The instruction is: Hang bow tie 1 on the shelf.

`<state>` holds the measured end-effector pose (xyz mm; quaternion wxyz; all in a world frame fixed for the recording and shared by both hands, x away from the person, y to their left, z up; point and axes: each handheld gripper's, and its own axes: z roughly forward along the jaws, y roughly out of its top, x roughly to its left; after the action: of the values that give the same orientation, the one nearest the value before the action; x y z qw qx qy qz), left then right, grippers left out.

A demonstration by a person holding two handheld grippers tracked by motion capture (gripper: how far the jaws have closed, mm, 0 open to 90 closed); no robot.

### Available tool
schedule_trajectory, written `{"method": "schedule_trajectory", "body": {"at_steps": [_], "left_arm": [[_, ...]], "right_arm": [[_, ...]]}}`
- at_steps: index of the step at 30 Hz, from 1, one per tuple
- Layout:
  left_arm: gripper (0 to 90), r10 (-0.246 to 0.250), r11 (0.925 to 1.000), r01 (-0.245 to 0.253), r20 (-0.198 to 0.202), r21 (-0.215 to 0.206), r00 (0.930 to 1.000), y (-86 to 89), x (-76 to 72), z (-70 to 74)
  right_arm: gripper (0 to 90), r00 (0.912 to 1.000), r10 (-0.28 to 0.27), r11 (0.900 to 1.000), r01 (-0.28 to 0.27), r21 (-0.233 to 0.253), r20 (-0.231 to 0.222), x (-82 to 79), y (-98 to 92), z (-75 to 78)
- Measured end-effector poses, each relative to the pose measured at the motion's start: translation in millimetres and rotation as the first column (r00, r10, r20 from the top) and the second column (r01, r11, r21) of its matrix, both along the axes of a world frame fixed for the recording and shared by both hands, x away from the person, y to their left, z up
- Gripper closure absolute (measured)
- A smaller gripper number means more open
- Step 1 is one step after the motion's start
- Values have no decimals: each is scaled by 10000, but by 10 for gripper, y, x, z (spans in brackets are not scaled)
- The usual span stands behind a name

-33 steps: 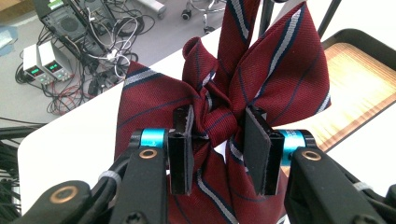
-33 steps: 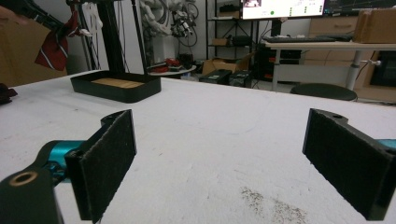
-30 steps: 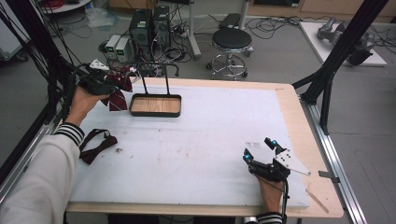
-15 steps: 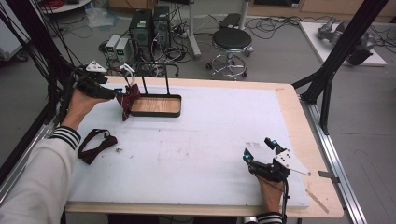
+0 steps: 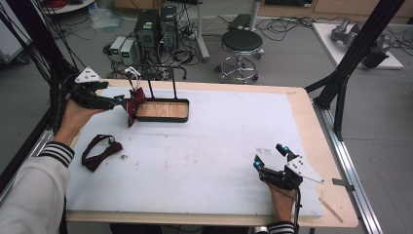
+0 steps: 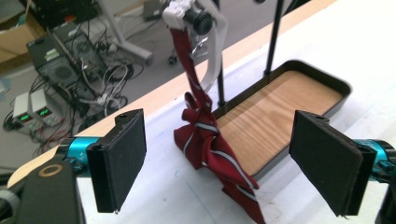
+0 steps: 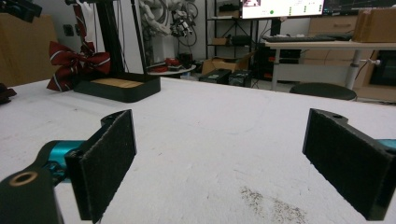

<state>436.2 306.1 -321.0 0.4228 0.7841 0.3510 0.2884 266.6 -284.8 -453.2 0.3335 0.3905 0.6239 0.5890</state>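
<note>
At the far left of the table point(image 5: 204, 161), I hold my left gripper point(image 5: 116, 101) just beside a red striped bow tie point(image 5: 132, 105), with its jaws spread wide and gripping nothing. Seen from the left gripper view, the bow tie point(image 6: 205, 140) hangs by its strap from a white clip point(image 6: 198, 21) on a black stand point(image 5: 160, 85). Its lower folds drape over the near left rim of the stand's wooden tray point(image 5: 163, 110). A second, darker bow tie point(image 5: 100, 152) lies flat on the table, nearer to me and well apart from the stand. My right gripper point(image 5: 270, 158) rests on the near right of the table, jaws released and empty.

I judge the hang is not secure. The tie dangles from one narrow strap, so if my open jaws brush it on the way out, they could drag it off the clip. A snagged fold could also tip the light stand.
</note>
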Motion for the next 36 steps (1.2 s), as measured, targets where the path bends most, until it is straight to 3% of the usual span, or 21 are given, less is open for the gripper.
{"method": "schedule_trajectory", "body": {"at_steps": [5, 10, 16, 21, 24, 27, 33, 36], "left_arm": [[170, -400, 9961, 442, 549, -768, 9977, 56, -166, -6], [169, -754, 9813, 944, 1164, -1675, 9903, 105, -402, -55], [169, -957, 9721, 1249, 1506, -1983, 9840, 125, -656, -135], [169, -1073, 9524, 1534, 1812, -2636, 9776, 151, -843, -164], [169, -1070, 9474, 1635, 2092, -2752, 9720, 134, -962, -181], [167, -1045, 9538, 1597, 2175, -2544, 9705, 81, -1076, -226], [165, -972, 9484, 1733, 2766, -2657, 9561, -20, -1309, -365], [165, -890, 9413, 1722, 2787, -2902, 9562, -33, -1365, -439]], "right_arm": [[89, 10000, -27, 10000, 27, -35, 42, -1, 2, -1], [88, 10000, -55, 10000, 55, -25, 50, -5, 4, -1], [88, 9999, -74, 10000, 74, -48, 76, -7, 4, -1], [88, 10000, -61, 10000, 62, -53, 72, -8, 5, -1], [88, 10000, -53, 10000, 53, -43, 67, -8, 5, -1], [88, 10000, -37, 10000, 37, -28, 20, -13, 9, -1], [88, 10000, -13, 10000, 13, -38, 50, -12, 10, -1], [88, 10000, -31, 10000, 31, -6, 27, -14, 11, -1]]}}
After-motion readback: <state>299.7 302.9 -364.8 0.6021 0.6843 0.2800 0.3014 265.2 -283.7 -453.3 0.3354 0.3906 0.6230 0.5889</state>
